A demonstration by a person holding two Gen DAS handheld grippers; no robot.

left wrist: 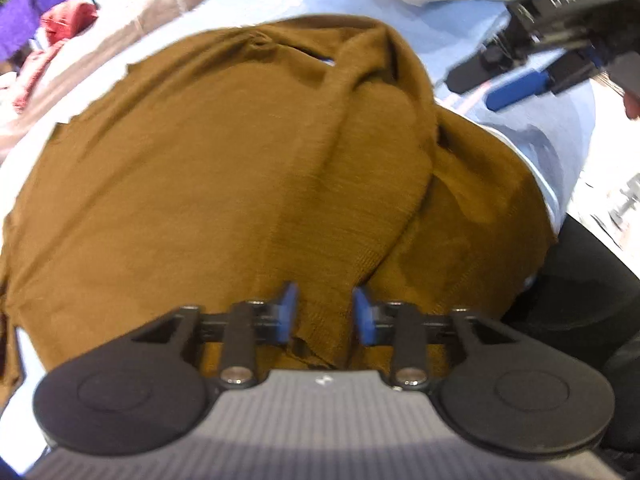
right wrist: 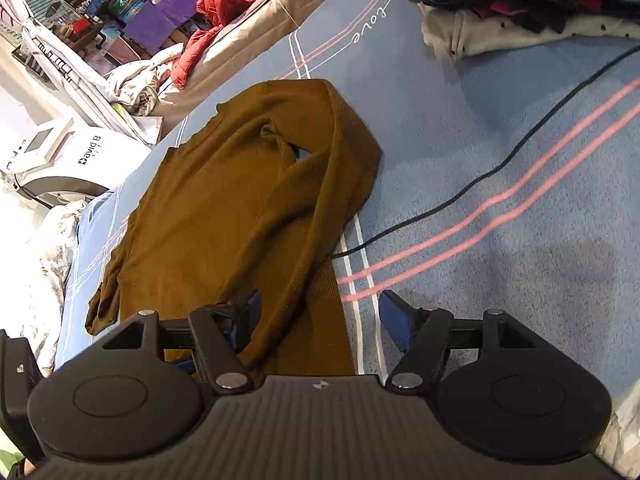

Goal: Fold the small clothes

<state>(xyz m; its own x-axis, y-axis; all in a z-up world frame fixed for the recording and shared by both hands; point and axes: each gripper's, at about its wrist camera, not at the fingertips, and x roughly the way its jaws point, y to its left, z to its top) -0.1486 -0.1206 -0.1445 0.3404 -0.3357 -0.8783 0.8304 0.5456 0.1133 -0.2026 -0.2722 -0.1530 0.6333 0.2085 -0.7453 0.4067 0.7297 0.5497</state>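
Note:
A brown long-sleeved top [left wrist: 220, 160] lies spread on a blue bedsheet [left wrist: 460, 36], with one side and a sleeve folded over its middle. My left gripper [left wrist: 324, 314] is at the top's near edge, its blue pads close together with a ridge of brown cloth pinched between them. In the right wrist view the same top [right wrist: 224, 200] stretches away from me. My right gripper [right wrist: 320, 316] stands wide open over its near right edge, the folded sleeve lying between the pads untouched. The right gripper [left wrist: 490, 84] also shows at the far right in the left wrist view.
A black cable [right wrist: 520, 152] crosses the sheet [right wrist: 500, 280] to the top's right side. A pile of clothes [right wrist: 520, 0] sits at the far right. A red jacket [right wrist: 216, 12] and a white box [right wrist: 80, 156] lie beyond the left edge. A person's dark-clothed leg [left wrist: 592, 300] is near right.

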